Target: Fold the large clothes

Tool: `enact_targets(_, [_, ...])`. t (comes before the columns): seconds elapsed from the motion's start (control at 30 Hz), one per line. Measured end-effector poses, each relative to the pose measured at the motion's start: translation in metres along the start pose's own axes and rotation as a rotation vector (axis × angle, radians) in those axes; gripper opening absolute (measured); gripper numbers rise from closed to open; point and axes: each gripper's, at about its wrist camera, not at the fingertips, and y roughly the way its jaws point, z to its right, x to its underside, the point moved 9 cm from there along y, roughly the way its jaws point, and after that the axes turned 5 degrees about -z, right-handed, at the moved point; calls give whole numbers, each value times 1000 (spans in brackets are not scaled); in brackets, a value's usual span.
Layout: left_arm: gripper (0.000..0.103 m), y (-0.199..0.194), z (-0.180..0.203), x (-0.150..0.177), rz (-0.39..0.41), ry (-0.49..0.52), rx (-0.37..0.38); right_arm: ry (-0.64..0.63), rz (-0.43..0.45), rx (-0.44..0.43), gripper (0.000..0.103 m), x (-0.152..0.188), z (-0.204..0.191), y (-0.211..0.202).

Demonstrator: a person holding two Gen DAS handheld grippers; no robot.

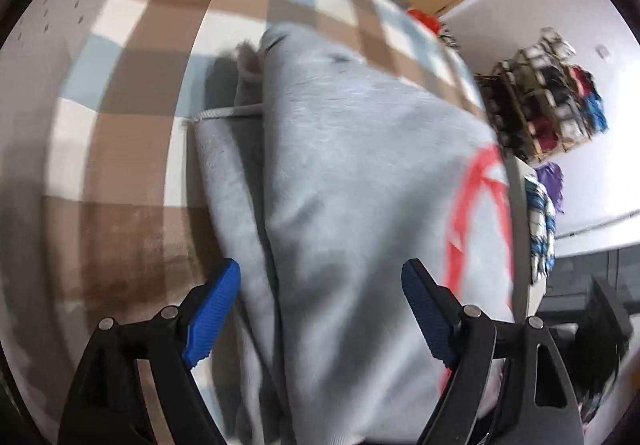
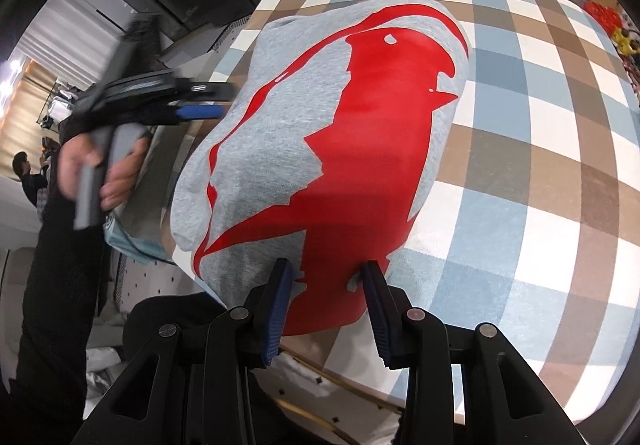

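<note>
We have the grey sweatshirt (image 2: 288, 133) lying folded into a thick bundle on the checked cloth (image 2: 520, 149) that covers the bed, near its left edge and reaching toward the near edge, with the big red print (image 2: 372, 133) facing up. It looks soft and fairly heavy for a garment, a fleecy knit that sags and slumps rather than holding a crease, so we judge it will drape over whatever lifts it and the layers may slide apart if we take only the top one. Our left gripper (image 1: 320, 285) hangs spread wide over the bundle's left side, nothing pinched between its blue pads (image 1: 216, 309); a drawcord (image 1: 228, 112) trails out there onto the cloth. Our right gripper (image 2: 326, 273) stands part open over the near end of the bundle, straddling the red print, and we cannot tell whether its pads press into the fabric. The best hold, in our judgement, is at a folded edge or corner, biting through all layers at once, one gripper at each end so the weight stays level.
</note>
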Motion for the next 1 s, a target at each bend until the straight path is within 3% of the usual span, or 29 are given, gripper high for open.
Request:
enact_targets(0.1, [72, 13, 0, -7, 22, -24, 3, 2, 3, -8, 37, 1, 1, -1])
enact_targets(0.13, [55, 12, -1, -9, 42, -21, -1, 3, 4, -13, 37, 1, 1, -1])
enact_targets(0.17, [31, 9, -2, -11, 51, -21, 10, 5, 3, -17, 37, 0, 1, -1])
enact_targets(0.33, [9, 6, 4, -8, 52, 19, 17, 5, -2, -30, 37, 0, 3, 0])
enact_targets(0.5, [7, 6, 7, -20, 49, 64, -1, 8, 3, -24, 37, -1, 3, -1])
enact_targets(0.67, [4, -1, -6, -25, 45, 25, 10, 22, 4, -34, 37, 1, 3, -1])
enact_targets(0.9, [4, -40, -2, -36, 104, 83, -96, -28, -52, 33, 37, -4, -6, 2])
enact_targets(1.0, [0, -36, -15, -40, 118, 103, -213, -62, -93, 85, 37, -9, -14, 6])
